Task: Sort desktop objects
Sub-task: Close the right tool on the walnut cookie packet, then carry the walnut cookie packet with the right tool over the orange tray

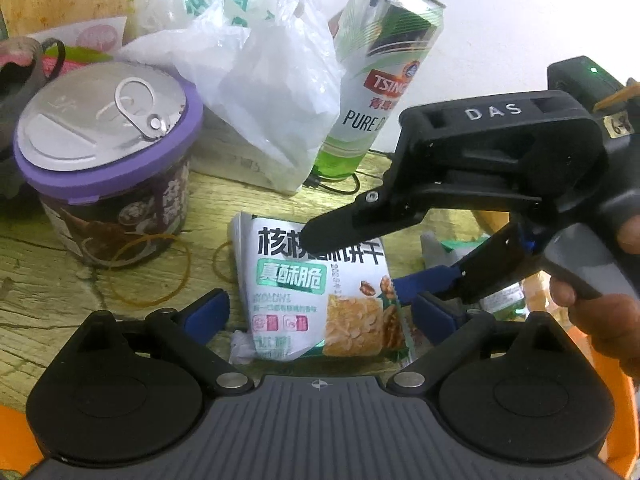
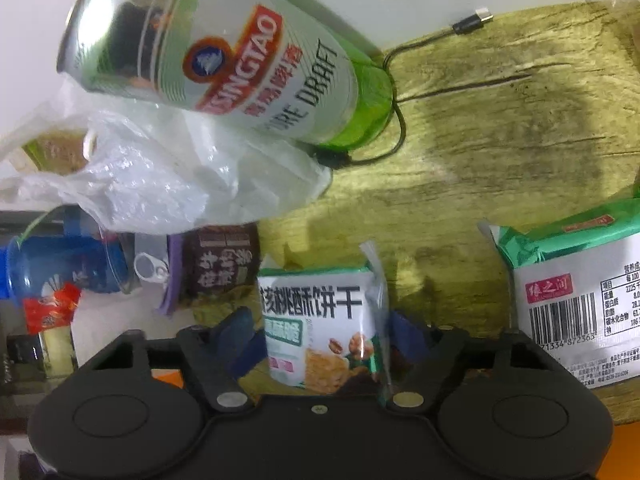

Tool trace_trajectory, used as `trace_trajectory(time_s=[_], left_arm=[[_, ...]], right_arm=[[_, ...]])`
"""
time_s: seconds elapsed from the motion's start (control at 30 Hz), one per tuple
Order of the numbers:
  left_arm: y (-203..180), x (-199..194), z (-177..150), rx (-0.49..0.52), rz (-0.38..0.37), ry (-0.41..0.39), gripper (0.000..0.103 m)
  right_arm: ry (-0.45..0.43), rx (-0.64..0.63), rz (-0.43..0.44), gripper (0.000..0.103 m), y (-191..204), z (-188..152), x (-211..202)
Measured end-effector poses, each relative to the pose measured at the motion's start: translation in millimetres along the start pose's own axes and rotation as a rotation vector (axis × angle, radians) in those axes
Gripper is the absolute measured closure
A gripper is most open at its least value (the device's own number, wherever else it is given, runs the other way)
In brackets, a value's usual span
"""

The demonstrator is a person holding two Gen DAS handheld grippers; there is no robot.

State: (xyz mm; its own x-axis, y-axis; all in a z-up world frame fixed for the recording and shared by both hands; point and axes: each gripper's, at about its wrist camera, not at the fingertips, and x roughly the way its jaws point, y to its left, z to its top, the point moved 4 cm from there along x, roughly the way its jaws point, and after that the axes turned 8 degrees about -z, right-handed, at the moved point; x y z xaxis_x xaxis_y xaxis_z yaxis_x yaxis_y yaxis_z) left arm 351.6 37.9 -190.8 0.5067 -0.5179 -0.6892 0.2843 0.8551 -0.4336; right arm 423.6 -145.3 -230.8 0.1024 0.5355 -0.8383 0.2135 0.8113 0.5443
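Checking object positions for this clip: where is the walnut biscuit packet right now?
The walnut biscuit packet lies on the wooden table, centred in both wrist views between the right gripper fingers, right of the purple-lidded can.

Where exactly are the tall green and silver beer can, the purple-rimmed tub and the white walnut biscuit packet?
Green and silver beer can (image 1: 376,80): left wrist view, label.
Purple-rimmed tub (image 1: 104,120): left wrist view, foil lid.
White walnut biscuit packet (image 2: 320,312): right wrist view, printed front.

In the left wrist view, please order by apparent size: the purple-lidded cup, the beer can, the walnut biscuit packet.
1. purple-lidded cup
2. beer can and walnut biscuit packet: they look alike, so no ranking.
The cup is nearer the camera, so its lead is unsure.
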Motion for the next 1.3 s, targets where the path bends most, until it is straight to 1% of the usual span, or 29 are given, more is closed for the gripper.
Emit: trace_trajectory(time_s=[0.13, 0.17, 0.2, 0.23, 0.3, 0.4, 0.47, 0.5, 0.57, 0.67, 0.83, 0.9, 0.93, 1.0, 1.17, 1.3], left_arm=[[-3.2, 3.9, 0.0, 0.029, -0.006, -0.001, 0.007], [-4.9, -3.8, -7.3, 0.034, -0.005, -0.001, 0.007], [-6.1, -24.6, -26.6, 0.040, -0.002, -0.002, 0.007], [-5.4, -31.3, -33.6, 0.045, 0.003, -0.004, 0.007], [-0.4, -40.2, -40.4, 0.048, 0.006, -0.009, 0.007], [-1.3, -44.6, -40.2, 0.044, 0.007, -0.019, 0.007], [4.6, -24.6, -44.9, 0.045, 0.006, -0.025, 0.008], [4.1, -24.2, -44.8, 0.049, 0.008, -0.029, 0.008], [2.6, -23.3, -44.9, 0.063, 0.009, -0.037, 0.009], [0.0, -21.0, -46.0, 0.080, 0.011, -0.037, 0.011], [-5.6, -20.1, -49.1, 0.120, 0.021, -0.030, 0.011], [-5.7, -21.6, -49.8, 0.116, 0.031, -0.021, 0.011], [-7.5, -28.9, -50.4, 0.114, 0.036, -0.021, 0.010], [-5.3, -26.9, -49.5, 0.107, 0.040, -0.026, 0.009], [0.4, -20.6, -47.9, 0.087, 0.047, -0.033, 0.009], [0.1, -19.3, -49.6, 0.094, 0.043, -0.041, 0.011]], right_arm=[[0.010, -0.016, -0.004, 0.033, -0.2, -2.0, 0.0], [0.012, -0.019, -0.006, 0.036, 0.0, -2.3, 0.2], [0.011, -0.022, -0.009, 0.036, 0.4, -2.5, 0.0], [0.008, -0.026, -0.010, 0.036, 1.2, -2.7, -0.5], [0.003, -0.032, -0.008, 0.036, 3.0, -3.3, -2.6], [-0.008, -0.046, -0.009, 0.043, 4.6, -5.4, -6.3], [-0.014, -0.053, -0.012, 0.043, 4.5, -5.9, -8.3], [-0.016, -0.055, -0.015, 0.047, 4.0, -6.2, -8.5], [-0.021, -0.059, -0.022, 0.051, 2.8, -6.9, -8.3], [-0.023, -0.059, -0.027, 0.051, -0.7, -8.0, -8.2], [-0.044, -0.102, -0.036, 0.051, -1.8, -14.9, -11.6], [-0.048, -0.103, -0.043, 0.051, -3.5, -15.6, -11.4], [-0.046, -0.095, -0.041, 0.051, -4.6, -15.1, -10.5], [-0.042, -0.078, -0.036, 0.053, -6.7, -14.0, -8.7], [-0.050, -0.060, -0.031, 0.053, -5.4, -11.0, -4.7], [-0.050, -0.046, -0.011, 0.051, -5.2, -9.0, -1.8]])
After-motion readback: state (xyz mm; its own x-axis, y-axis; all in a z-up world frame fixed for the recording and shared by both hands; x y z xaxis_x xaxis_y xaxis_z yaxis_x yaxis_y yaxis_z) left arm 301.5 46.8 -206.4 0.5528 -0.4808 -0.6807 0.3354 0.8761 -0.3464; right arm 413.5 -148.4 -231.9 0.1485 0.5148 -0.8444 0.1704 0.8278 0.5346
